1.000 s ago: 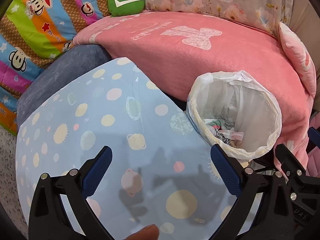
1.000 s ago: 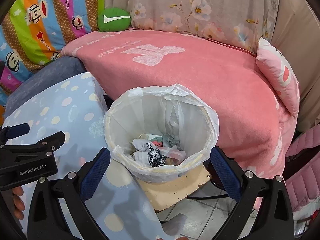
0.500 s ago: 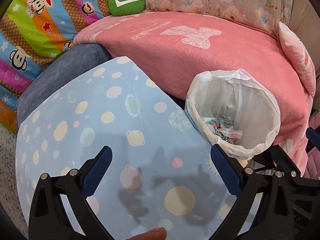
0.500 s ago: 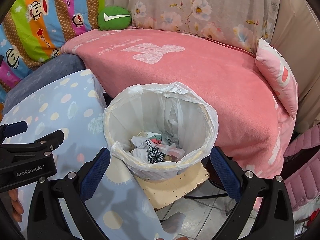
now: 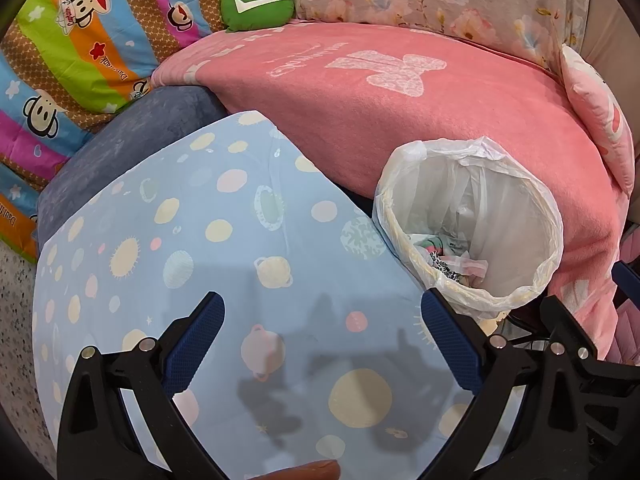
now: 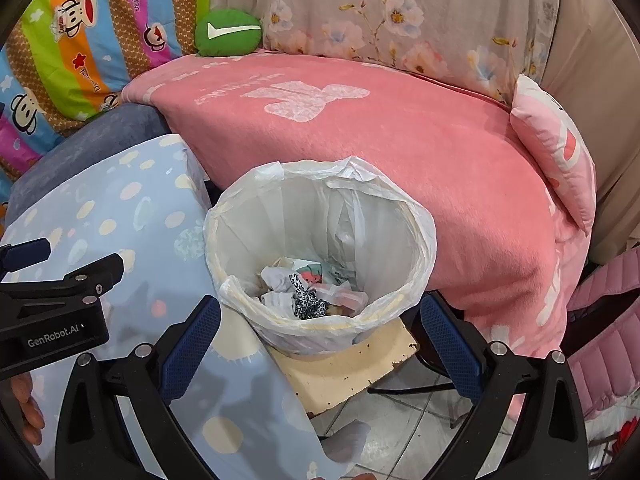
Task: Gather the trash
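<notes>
A bin lined with a white plastic bag (image 6: 416, 236) stands on the floor between a table and a sofa; crumpled trash (image 6: 308, 292) lies at its bottom. My right gripper (image 6: 320, 344) hangs open just in front of the bin, nothing between its fingers. My left gripper (image 5: 324, 344) is open over the light blue tablecloth (image 5: 224, 248), holding nothing. The bin (image 5: 532, 216) is to its right, with trash (image 5: 448, 256) showing inside. The left gripper's body (image 6: 52, 312) shows at the left edge of the right wrist view.
A sofa under a pink blanket (image 6: 400, 128) curves behind the bin, with a pink pillow (image 6: 556, 148) at right and a green cushion (image 6: 228, 32) at the back. A beige board (image 6: 348, 372) lies under the bin on the tiled floor. A grey-blue cushion (image 5: 132, 136) borders the table.
Both grippers have drifted very slightly; the bin sits a touch lower and nearer in the right wrist view. Both stay open.
</notes>
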`<state>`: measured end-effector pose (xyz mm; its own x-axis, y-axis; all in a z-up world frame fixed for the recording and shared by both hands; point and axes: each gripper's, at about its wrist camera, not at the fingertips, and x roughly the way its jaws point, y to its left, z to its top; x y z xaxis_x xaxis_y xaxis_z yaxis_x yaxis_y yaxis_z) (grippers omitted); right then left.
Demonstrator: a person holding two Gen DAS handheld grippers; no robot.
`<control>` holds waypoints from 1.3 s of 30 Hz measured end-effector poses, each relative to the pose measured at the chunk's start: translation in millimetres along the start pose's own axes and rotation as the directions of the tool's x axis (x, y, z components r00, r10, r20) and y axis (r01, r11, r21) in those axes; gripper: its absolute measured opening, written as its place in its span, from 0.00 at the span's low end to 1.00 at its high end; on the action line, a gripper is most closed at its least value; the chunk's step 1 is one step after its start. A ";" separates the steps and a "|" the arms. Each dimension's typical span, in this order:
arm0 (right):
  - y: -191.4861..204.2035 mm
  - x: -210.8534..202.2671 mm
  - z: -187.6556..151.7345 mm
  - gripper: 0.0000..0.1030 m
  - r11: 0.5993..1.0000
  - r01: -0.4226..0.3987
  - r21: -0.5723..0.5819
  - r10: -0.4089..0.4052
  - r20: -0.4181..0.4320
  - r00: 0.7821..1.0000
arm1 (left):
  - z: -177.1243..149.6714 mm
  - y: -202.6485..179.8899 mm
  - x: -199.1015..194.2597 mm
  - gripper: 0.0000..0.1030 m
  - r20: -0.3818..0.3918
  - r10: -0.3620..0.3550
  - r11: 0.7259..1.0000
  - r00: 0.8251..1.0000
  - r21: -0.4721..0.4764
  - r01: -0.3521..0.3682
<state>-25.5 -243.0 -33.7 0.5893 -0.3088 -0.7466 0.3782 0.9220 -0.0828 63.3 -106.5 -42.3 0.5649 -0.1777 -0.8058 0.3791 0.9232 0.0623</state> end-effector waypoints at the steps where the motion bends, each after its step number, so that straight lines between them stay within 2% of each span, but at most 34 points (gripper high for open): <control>1: 0.1 -0.2 -1.2 0.94 1.000 0.002 0.001 -0.002 -0.001 1.000 | 0.1 -0.4 0.2 0.92 -0.001 0.000 1.000 1.000 0.002 0.000; 39: -6.4 4.8 -9.4 0.94 1.000 0.008 0.020 -0.007 -0.016 1.000 | -5.7 -10.5 2.3 0.91 -0.005 0.008 1.000 1.000 0.017 -0.008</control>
<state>-31.9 -248.2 -42.9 0.5753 -0.3119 -0.7561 0.3967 0.9148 -0.0755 56.4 -114.6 -48.2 0.5647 -0.1684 -0.8080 0.3869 0.9188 0.0789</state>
